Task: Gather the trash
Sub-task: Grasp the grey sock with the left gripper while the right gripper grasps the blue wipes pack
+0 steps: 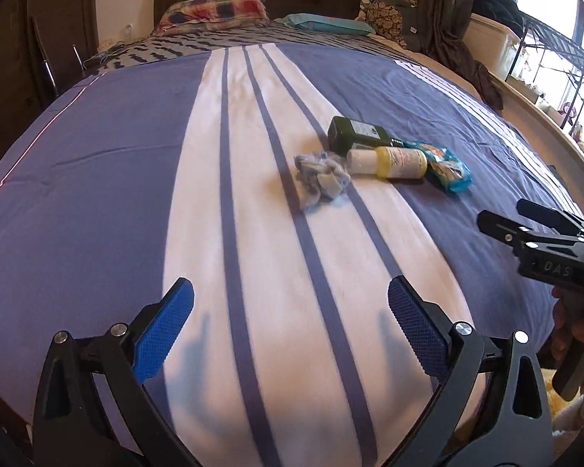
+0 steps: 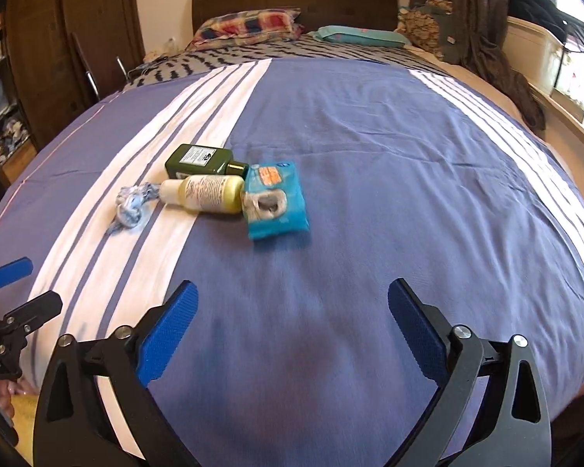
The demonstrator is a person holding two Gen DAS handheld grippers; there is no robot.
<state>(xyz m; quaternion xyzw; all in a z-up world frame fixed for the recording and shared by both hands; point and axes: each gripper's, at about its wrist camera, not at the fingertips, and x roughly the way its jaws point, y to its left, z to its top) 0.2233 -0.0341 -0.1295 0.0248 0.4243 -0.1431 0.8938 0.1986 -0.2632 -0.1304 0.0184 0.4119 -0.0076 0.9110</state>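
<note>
Left gripper and right gripper spread, holding nothing. Crumpled tissue, yellow bottle, green bottle, blue packet clustered on bed, well ahead.

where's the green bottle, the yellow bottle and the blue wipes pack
green bottle [image 2: 198, 160], right wrist view, on its label
yellow bottle [image 2: 210, 193], right wrist view, on its body
blue wipes pack [image 2: 280, 210], right wrist view, on its wrapper

Bed with blue-white striped cover; on it dark green bottle, yellow bottle, blue wipes pack, crumpled tissue, clustered; pillows at headboard.
</note>
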